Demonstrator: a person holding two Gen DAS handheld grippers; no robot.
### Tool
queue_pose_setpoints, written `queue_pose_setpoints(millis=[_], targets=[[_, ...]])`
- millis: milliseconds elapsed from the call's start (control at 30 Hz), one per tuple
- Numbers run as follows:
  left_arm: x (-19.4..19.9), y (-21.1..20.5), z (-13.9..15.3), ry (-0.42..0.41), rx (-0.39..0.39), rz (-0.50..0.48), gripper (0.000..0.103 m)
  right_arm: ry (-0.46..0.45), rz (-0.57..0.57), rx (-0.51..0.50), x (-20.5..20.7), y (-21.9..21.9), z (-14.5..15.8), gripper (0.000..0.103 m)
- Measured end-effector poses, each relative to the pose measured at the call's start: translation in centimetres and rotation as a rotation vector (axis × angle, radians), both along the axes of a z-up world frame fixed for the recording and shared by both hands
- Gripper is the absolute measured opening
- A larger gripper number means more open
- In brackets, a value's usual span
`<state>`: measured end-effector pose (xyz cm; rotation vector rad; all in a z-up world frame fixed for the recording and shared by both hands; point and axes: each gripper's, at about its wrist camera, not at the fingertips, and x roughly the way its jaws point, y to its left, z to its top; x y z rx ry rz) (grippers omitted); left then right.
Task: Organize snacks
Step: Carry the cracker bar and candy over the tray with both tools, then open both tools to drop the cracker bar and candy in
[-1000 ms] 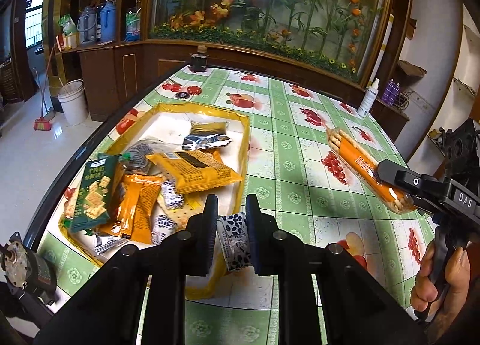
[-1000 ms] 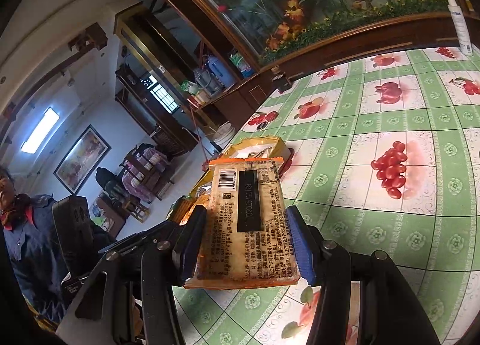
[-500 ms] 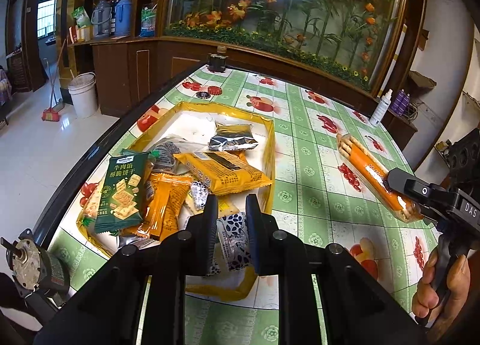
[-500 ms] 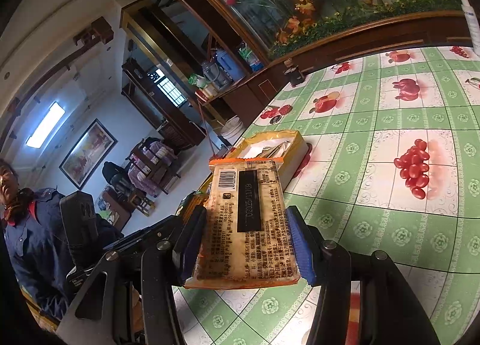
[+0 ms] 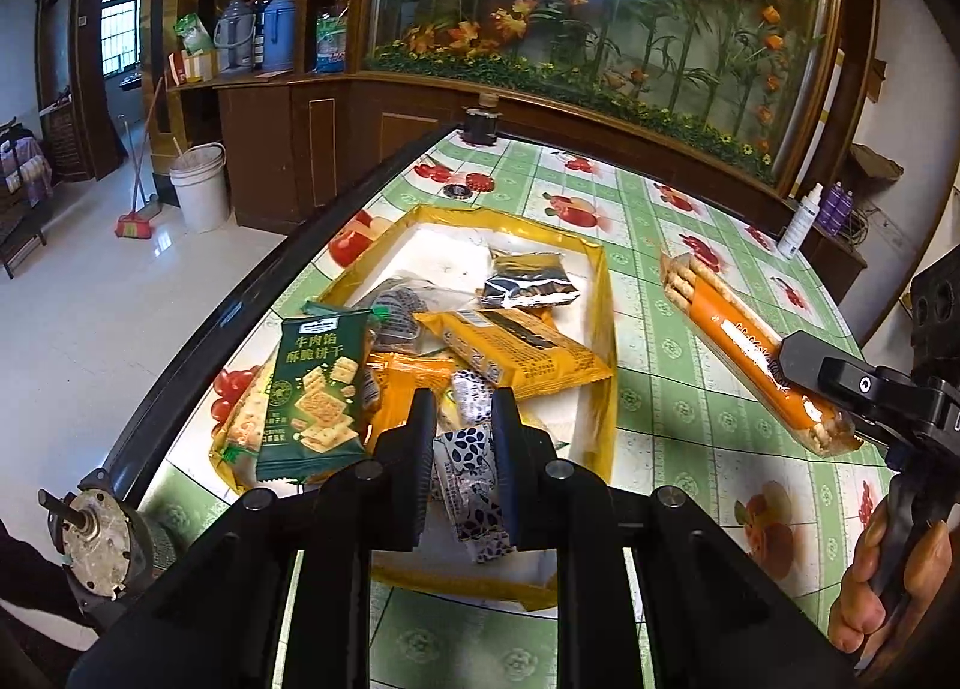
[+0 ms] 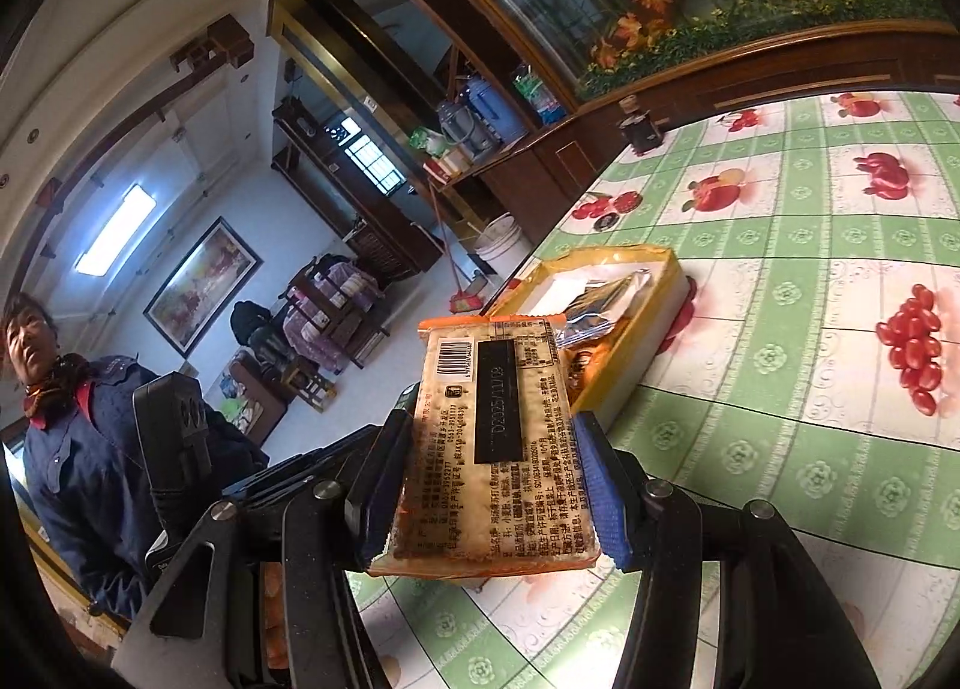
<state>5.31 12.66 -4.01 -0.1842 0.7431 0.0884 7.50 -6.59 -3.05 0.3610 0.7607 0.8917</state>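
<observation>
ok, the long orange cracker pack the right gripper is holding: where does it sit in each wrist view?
Left wrist: orange cracker pack at right of frame, held in the air over the tablecloth, slanting up-left from the right gripper.
Right wrist: same pack centre frame, between the blue pads, barcode end pointing away.
Shared landmark: yellow tray of snacks, centre in the left view, just beyond the pack in the right view.

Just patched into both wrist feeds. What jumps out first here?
The right gripper is clamped on a long orange cracker pack, held in the air above the green fruit-print tablecloth. To its left, the yellow tray is heaped with snack packets near the table edge. The left gripper pinches a small blue-and-white patterned packet over the tray's near end.
</observation>
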Motion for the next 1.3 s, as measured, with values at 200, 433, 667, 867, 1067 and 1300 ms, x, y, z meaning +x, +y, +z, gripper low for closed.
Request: queue_pose_setpoints(millis=[200, 433, 667, 867, 1067, 1300], targets=[[0.6, 0.8, -0.7, 0.025, 0.015, 0.018, 0.016, 0.011, 0.030, 0.008, 0.6, 1.7, -0.6, 0.055], [1.3, 1.8, -1.2, 0.047, 0.021, 0.033, 0.016, 0.038, 0.045, 0.020, 2.1, 3.4, -1.4, 0.055], [2.6, 1.7, -1.8, 0.071, 0.041, 0.030, 0.016, 0.052, 0.046, 0.018, 4.0, 5.4, -1.9, 0.055], [3.4, 1.3, -2.5, 0.093, 0.076, 0.034, 0.016, 0.065, 0.048, 0.010, 5.1, 6.8, -2.6, 0.055], [3.7, 1.4, -2.8, 0.101, 0.095, 0.042, 0.016, 0.078, 0.048, -0.001, 6.0, 7.7, -3.4, 0.055], [4.1, 1.3, -3.2, 0.108, 0.111, 0.042, 0.016, 0.080, 0.045, -0.019, 6.4, 8.5, -3.8, 0.055]])
